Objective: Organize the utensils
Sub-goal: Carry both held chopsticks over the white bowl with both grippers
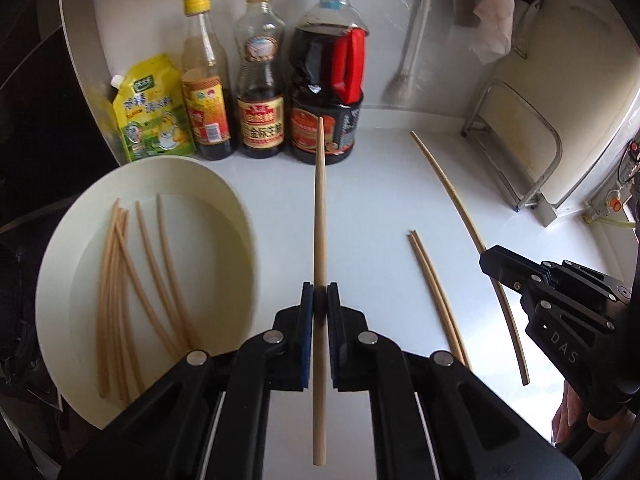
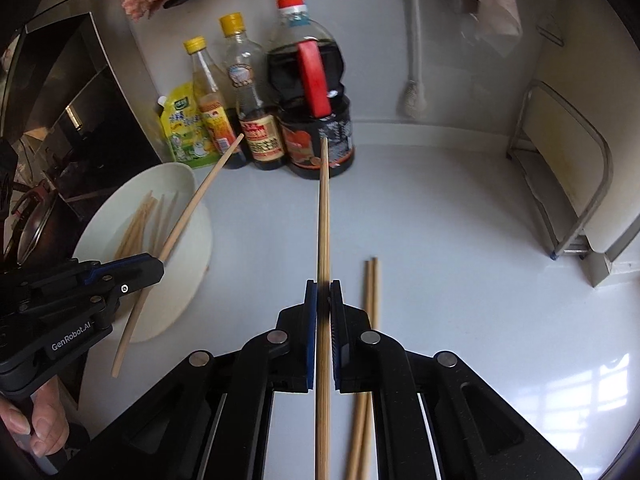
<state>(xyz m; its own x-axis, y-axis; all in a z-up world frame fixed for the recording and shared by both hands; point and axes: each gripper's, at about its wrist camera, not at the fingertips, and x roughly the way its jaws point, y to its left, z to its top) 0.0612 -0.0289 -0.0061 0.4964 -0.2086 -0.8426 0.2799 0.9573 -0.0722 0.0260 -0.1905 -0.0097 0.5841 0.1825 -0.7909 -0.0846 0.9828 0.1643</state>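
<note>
Left fingers (image 1: 320, 300) clamped tight on 1 chopstick (image 1: 319, 216), the blue pads meeting it partway along its length, so a long stretch runs ahead and a shorter tail hangs back under the gripper.

Right fingers (image 2: 323, 300) likewise closed tight on a chopstick (image 2: 323, 220), gripped at much the same place along the shaft.

Both sticks are clear of the white surface (image 1: 380, 208). We judge them light, stiff and smooth: easy to carry, but liable to pivot or slip in the pads if bumped. A hold nearer the middle would balance them better.

Beyond the fingers, 2 more chopsticks (image 2: 370, 320) lie side by side on the surface, just right of the right gripper. The white plate (image 1: 208, 184) to the left already holds a loose bundle of chopsticks (image 1: 132, 280).

Further back, 3 sauce bottles (image 1: 260, 80) and a yellow pouch (image 1: 150, 108) stand against the wall.

We take the plate as the drop point.
</note>
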